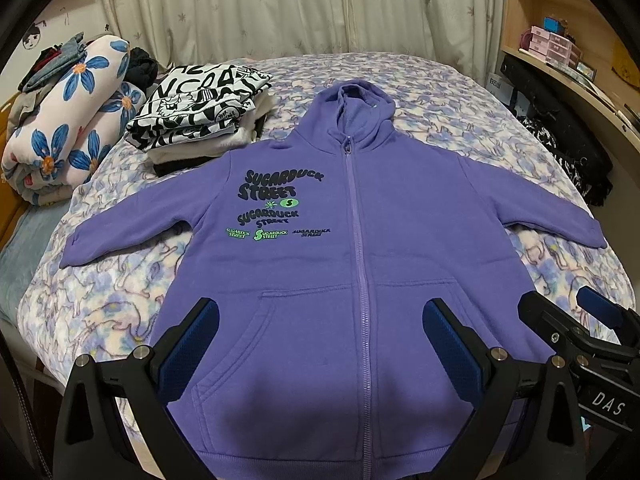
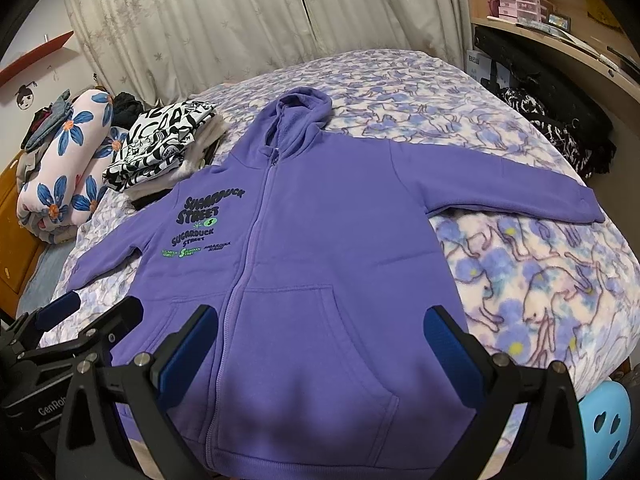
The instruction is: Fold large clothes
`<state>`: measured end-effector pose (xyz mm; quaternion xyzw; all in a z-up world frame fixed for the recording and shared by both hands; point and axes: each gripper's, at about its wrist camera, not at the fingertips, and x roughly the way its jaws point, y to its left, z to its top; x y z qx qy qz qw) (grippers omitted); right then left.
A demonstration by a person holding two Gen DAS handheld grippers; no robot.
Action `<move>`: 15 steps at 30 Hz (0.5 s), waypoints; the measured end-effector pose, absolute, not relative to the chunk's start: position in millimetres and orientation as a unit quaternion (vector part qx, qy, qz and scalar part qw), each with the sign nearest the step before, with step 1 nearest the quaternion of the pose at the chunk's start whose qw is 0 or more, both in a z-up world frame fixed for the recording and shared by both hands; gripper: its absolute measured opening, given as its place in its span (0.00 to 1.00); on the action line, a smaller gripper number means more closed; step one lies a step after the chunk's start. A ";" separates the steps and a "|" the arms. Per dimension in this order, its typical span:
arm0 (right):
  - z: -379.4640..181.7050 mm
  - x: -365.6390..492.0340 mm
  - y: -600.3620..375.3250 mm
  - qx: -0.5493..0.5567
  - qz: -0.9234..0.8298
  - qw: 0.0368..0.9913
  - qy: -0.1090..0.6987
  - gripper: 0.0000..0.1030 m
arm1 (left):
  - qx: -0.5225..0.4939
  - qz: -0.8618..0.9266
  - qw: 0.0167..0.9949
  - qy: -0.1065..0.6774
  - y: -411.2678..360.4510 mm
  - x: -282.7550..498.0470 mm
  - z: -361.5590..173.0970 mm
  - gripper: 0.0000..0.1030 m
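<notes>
While both claws gape, hoodie point(image 1: 420, 240) lies flat.

Two wrist views, both looking along my tools from the bed's foot.
Both are sharing the purple hoodie point(image 1: 352, 240); the right one is sitting further right.

Pale leaf-print curtains point(image 1: 256, 4) hang behind the bed point(image 1: 460, 120); wooden shelves point(image 1: 560, 12) stand off its right edge, lit from indoors.

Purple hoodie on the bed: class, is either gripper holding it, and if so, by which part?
Nothing is held. Both the left gripper and right gripper hover open above the hoodie.
</notes>
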<state>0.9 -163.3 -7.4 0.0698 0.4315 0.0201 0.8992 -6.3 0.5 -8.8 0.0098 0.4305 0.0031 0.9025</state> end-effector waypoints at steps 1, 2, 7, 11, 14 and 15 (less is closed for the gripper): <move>-7.7 1.1 -163.4 0.070 0.020 0.899 0.432 1.00 | 0.010 0.004 0.902 0.431 0.4 -6.5 -9.3 0.98; -6.1 1.2 -163.2 0.070 0.020 0.899 0.432 1.00 | 0.010 0.003 0.902 0.431 0.6 -6.1 -8.6 0.98; -8.4 0.8 -163.8 0.070 0.020 0.899 0.432 1.00 | 0.011 0.004 0.901 0.433 0.0 -6.1 -9.3 0.98; -10.8 0.5 -164.6 0.072 0.021 0.898 0.434 1.00 | 0.014 0.005 0.900 0.436 -2.4 -5.1 -11.4 0.98; -14.9 -0.9 -165.2 0.074 0.020 0.897 0.435 1.00 | 0.016 0.005 0.899 0.438 -3.1 -4.8 -13.4 0.98; -15.3 -1.3 -165.5 0.074 0.020 0.897 0.435 1.00 | 0.016 0.005 0.899 0.438 -3.1 -4.7 -13.9 0.98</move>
